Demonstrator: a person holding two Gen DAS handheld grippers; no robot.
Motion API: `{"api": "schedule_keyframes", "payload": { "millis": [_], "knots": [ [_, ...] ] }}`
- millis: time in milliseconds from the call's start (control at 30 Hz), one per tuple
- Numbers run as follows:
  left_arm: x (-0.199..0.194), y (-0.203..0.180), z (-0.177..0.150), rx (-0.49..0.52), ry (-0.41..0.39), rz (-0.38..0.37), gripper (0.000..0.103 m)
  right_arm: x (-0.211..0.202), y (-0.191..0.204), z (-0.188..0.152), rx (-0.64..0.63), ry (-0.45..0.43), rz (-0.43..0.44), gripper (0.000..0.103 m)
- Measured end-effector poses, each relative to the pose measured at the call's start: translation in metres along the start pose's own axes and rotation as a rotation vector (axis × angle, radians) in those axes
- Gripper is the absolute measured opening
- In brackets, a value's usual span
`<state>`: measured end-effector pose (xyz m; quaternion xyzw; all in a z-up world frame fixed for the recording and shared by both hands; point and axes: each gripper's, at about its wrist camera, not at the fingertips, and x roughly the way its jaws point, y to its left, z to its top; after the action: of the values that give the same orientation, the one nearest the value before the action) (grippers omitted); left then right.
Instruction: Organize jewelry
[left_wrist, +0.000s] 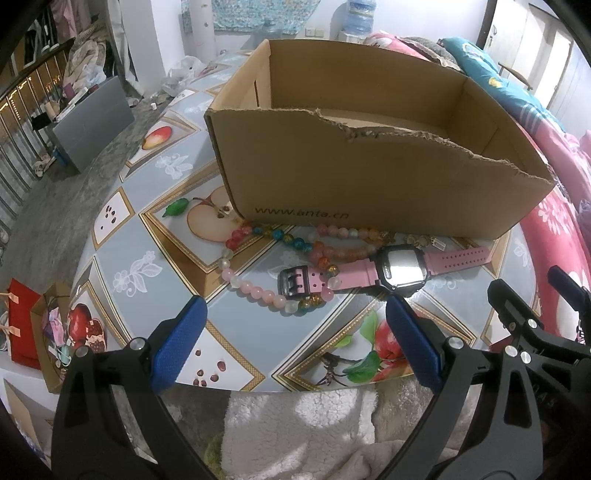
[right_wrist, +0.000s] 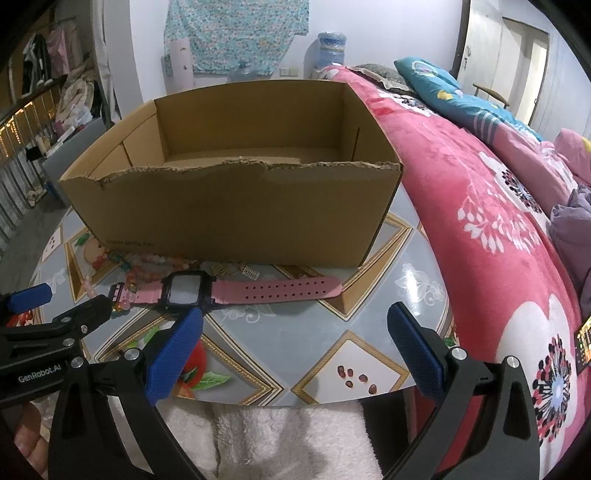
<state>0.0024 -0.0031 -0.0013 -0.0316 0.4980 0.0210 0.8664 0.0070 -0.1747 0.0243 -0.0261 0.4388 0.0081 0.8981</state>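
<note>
You're at the start, both hand-held grippers, left (left_wrist: 291, 343) and right (right_wrist: 293, 350), spread and holding nothing; next, pinch the pink watch (left_wrist: 399, 271) for the box (left_wrist: 369, 173)

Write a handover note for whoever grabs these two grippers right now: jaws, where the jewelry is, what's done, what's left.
Left gripper: jaws open, empty, held at the near table edge.
Right gripper: jaws open, empty, beside it.
Pink watch lies flat on the table in front of the cardboard box, its buckle end over the bead bracelets. A few small trinkets sit against the box's front wall.
Done: nothing visible in the box so far.
Left: move watch, bracelets and trinkets into the box.
</note>
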Motion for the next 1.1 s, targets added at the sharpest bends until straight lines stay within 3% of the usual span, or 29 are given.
{"api": "schedule_keyframes", "payload": {
  "millis": [1100],
  "knots": [
    [-0.0049, 0.0009, 0.0006, 0.002, -0.010, 0.002, 0.094, -0.0009, -0.0018, 0.0009, 0.001, 0.006, -0.009, 0.098]
  ]
}}
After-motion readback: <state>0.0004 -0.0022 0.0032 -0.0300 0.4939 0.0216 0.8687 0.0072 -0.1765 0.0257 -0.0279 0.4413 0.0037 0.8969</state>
